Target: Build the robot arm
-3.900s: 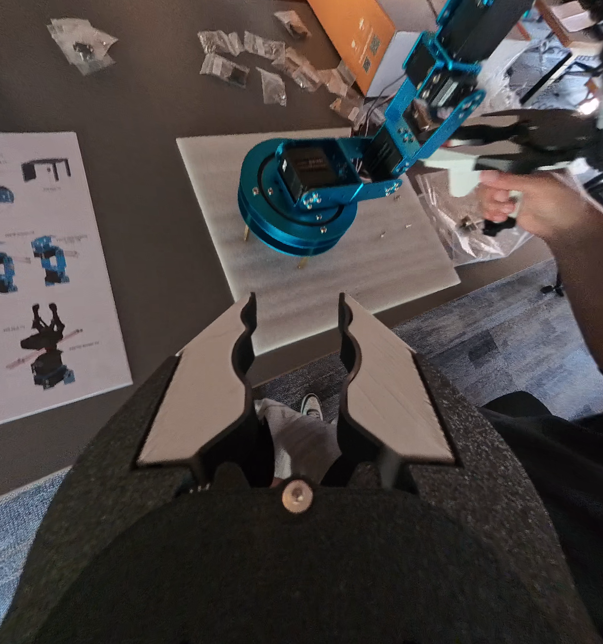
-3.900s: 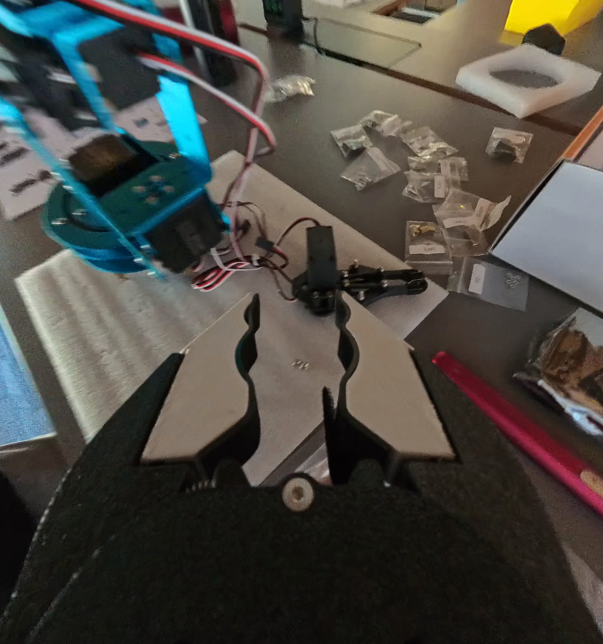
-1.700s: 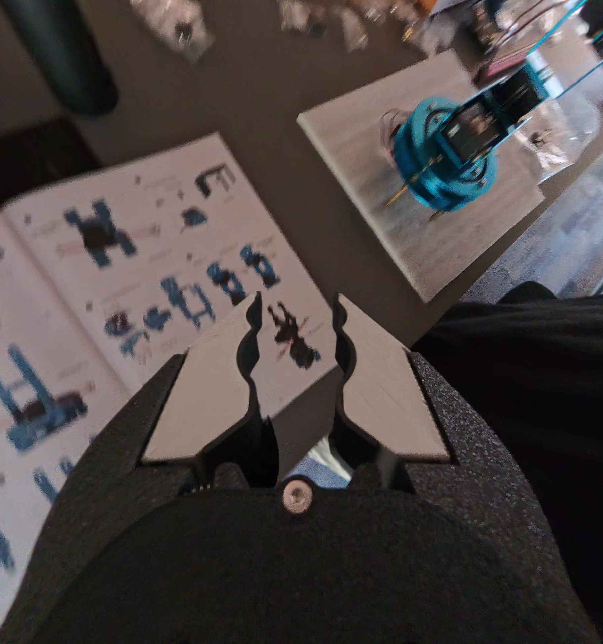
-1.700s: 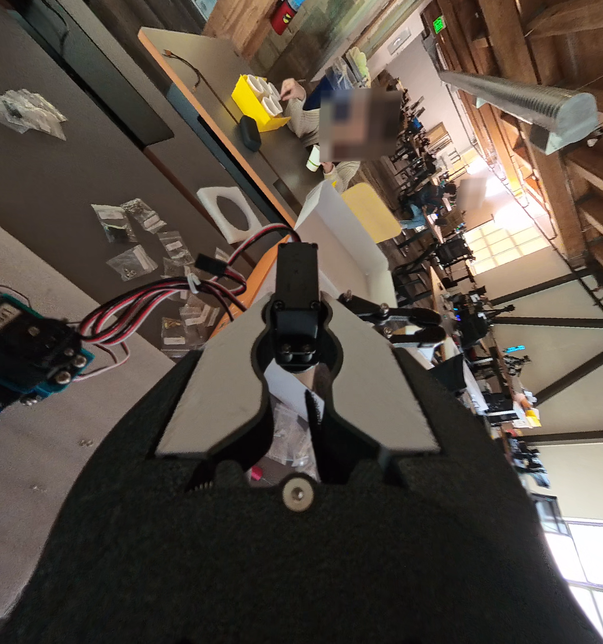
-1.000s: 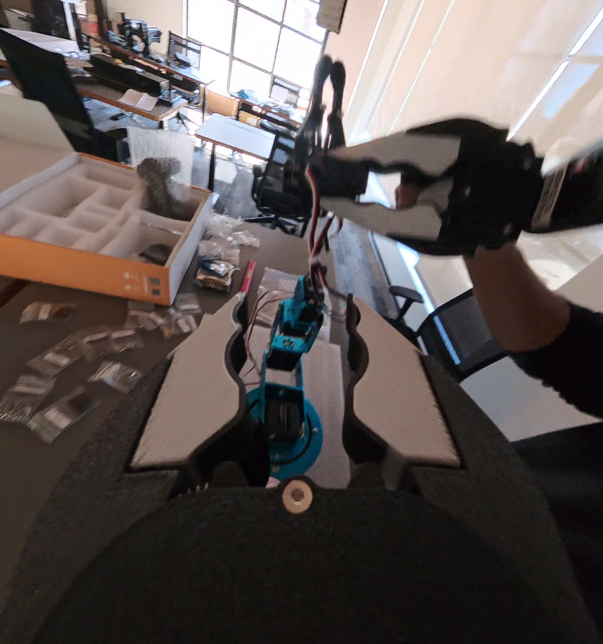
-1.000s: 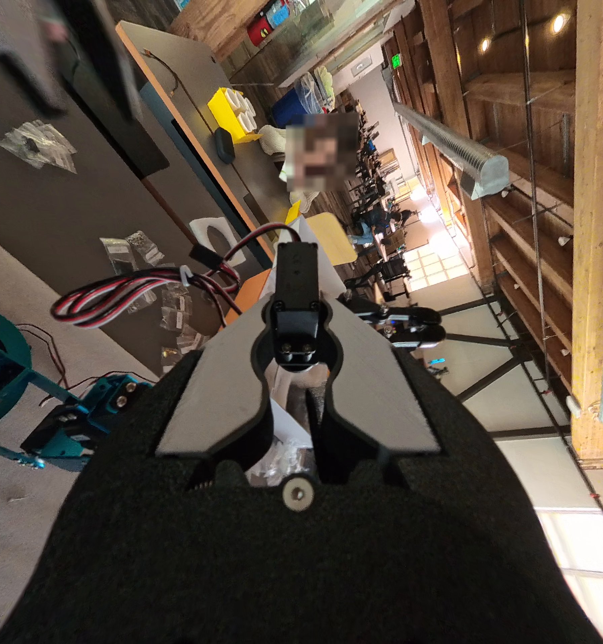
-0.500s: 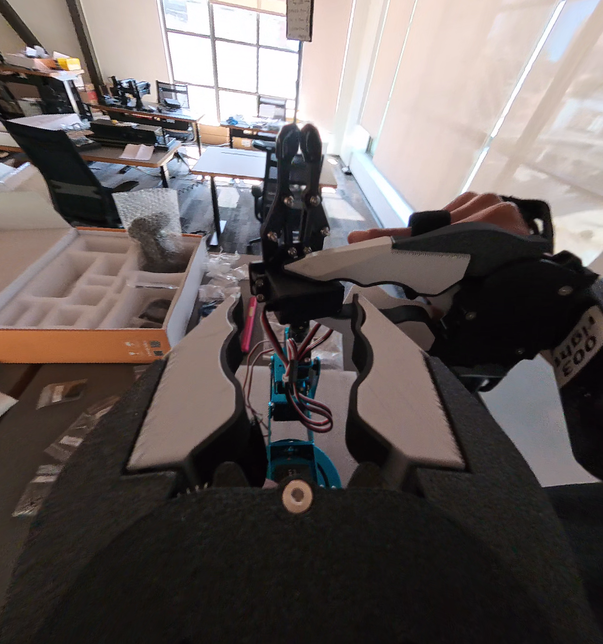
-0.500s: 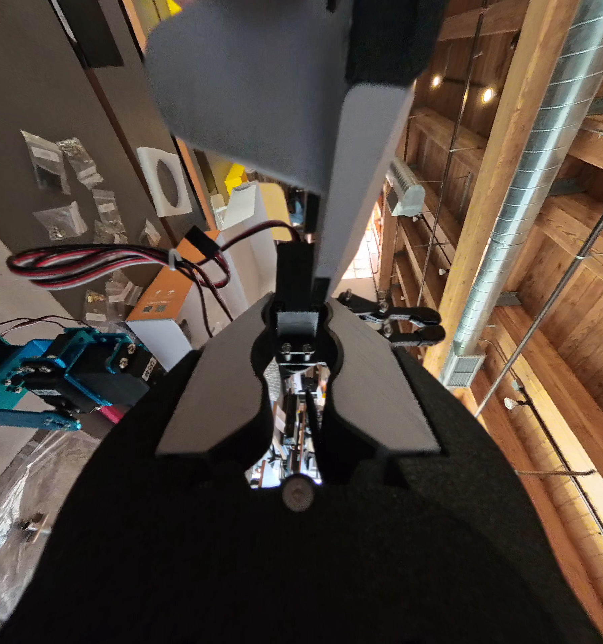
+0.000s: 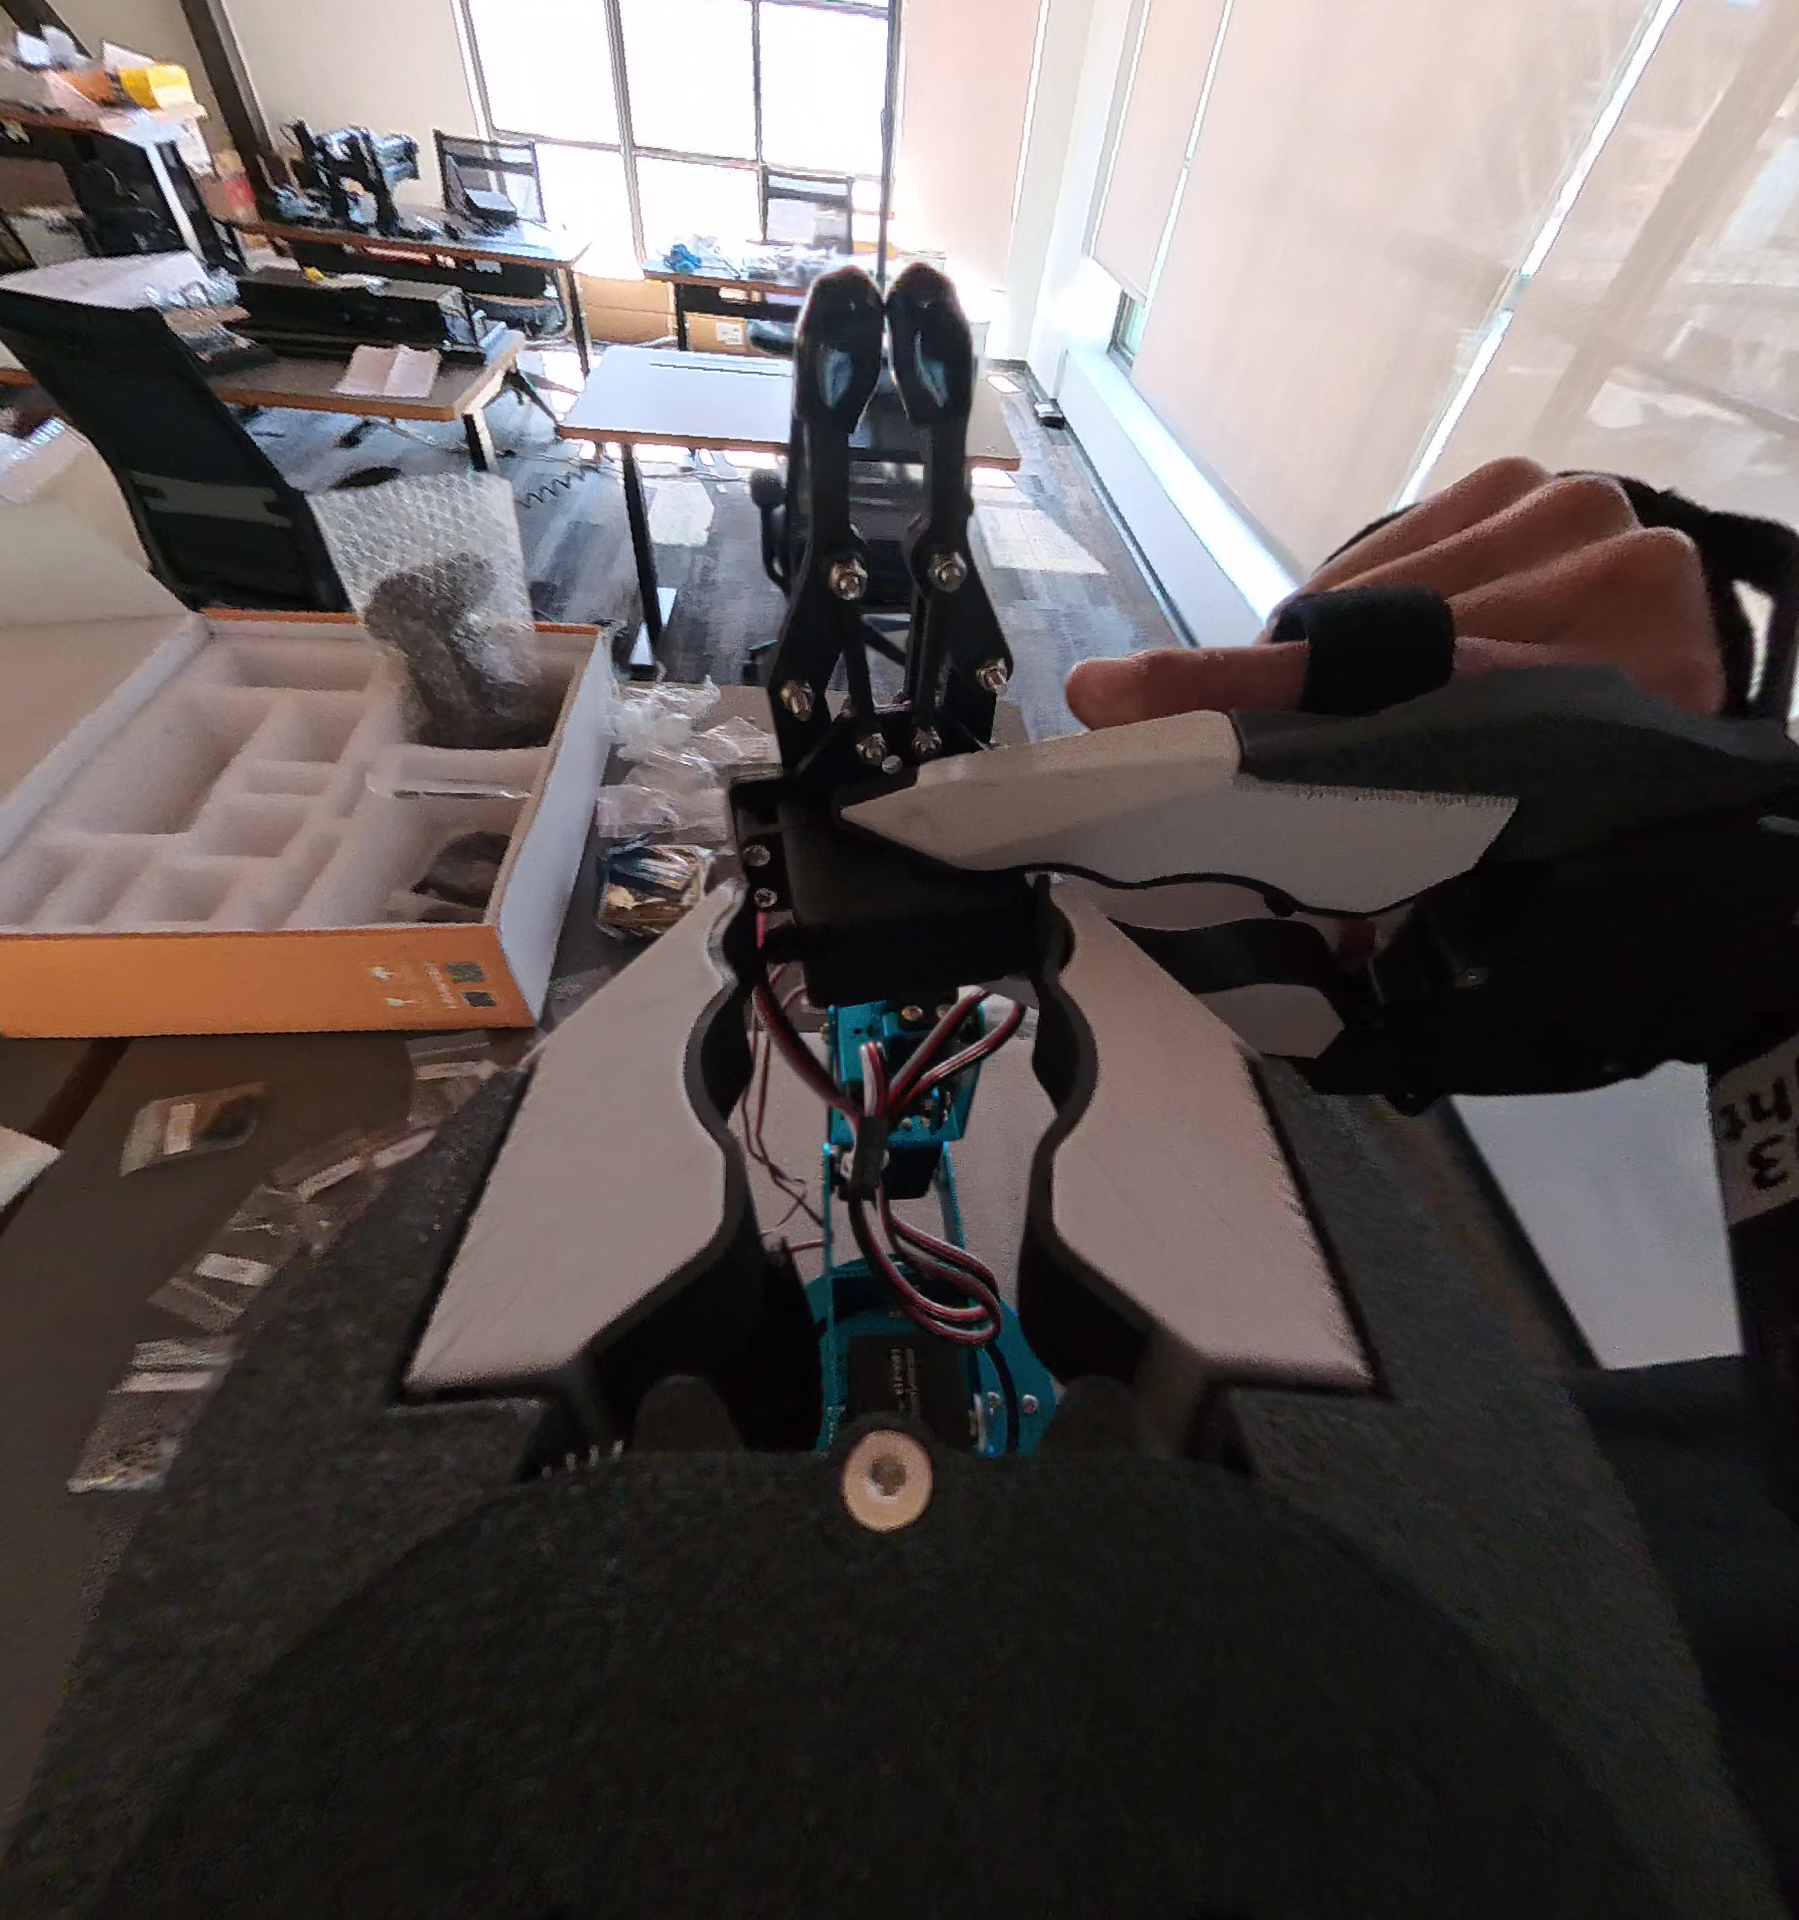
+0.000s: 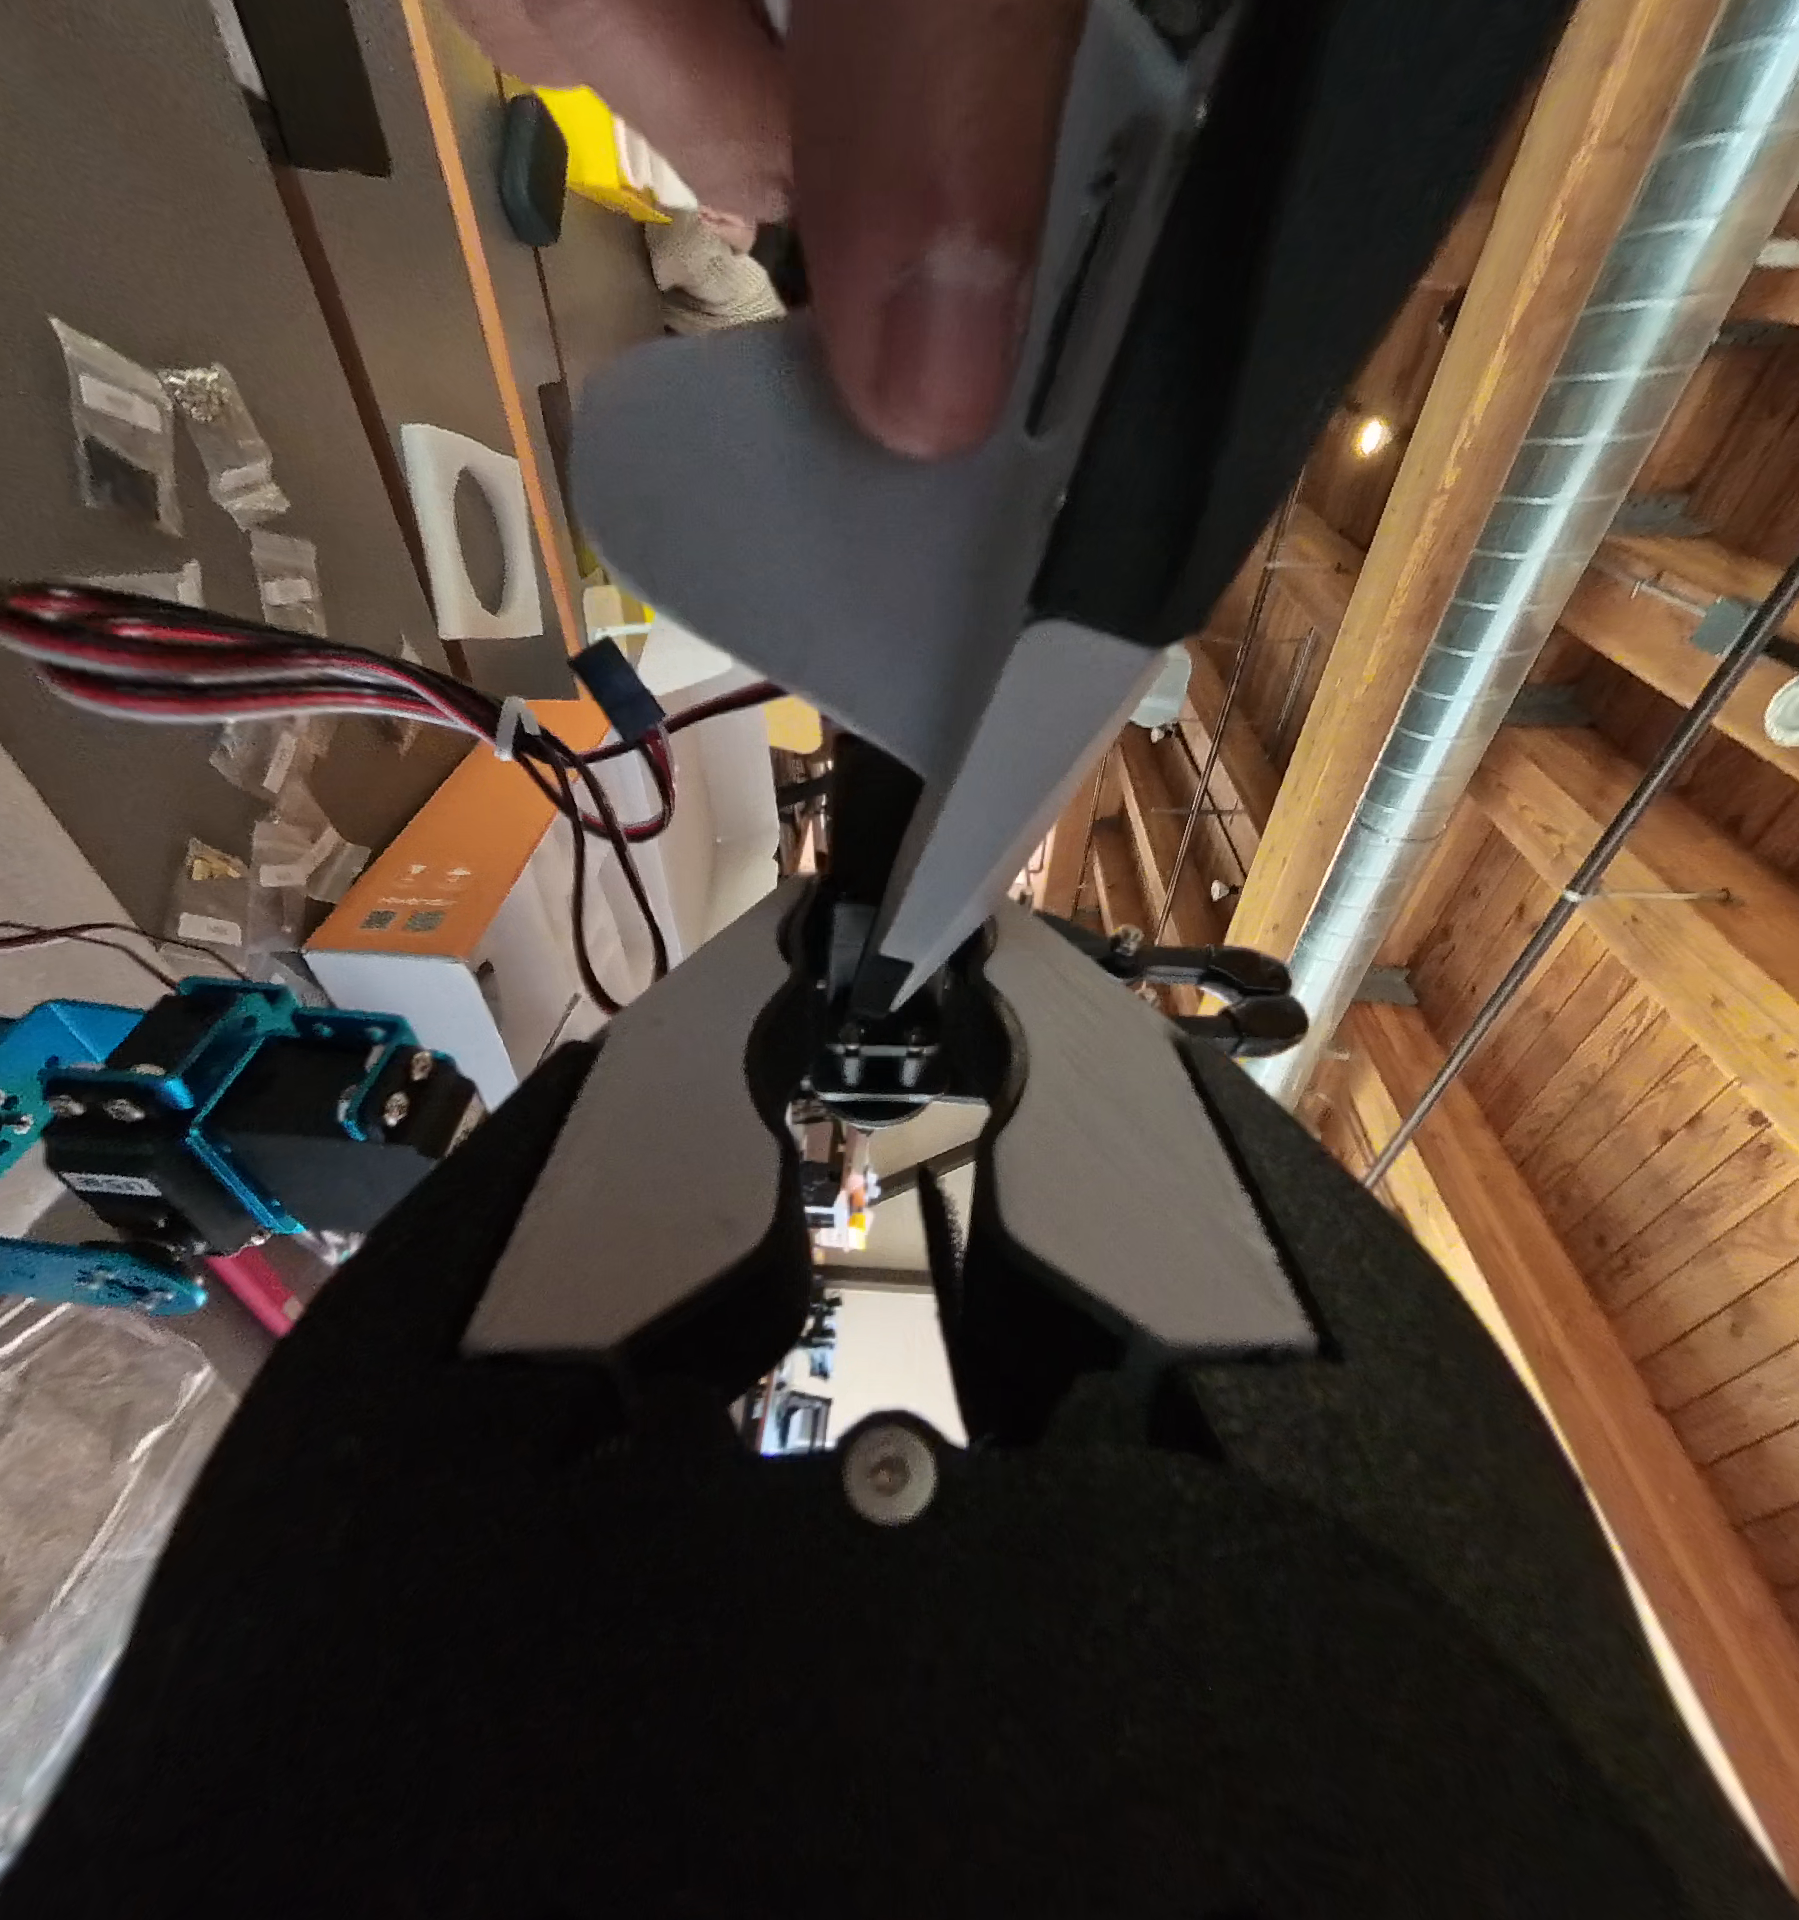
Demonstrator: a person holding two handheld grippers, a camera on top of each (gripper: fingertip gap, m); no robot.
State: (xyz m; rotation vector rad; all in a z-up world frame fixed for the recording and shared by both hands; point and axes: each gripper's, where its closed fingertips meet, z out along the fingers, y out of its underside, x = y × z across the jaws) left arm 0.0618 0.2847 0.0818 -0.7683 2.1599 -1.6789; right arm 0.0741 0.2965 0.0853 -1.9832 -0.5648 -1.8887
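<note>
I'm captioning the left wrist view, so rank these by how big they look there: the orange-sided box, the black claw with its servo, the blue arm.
1. orange-sided box
2. black claw with its servo, though it is nearer the camera, so unsure
3. blue arm, partly hidden behind the left gripper

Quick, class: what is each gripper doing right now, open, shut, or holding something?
Left gripper: open, its fingers either side of the black servo claw; contact cannot be told.
Right gripper: shut on the black servo claw's body.
</note>
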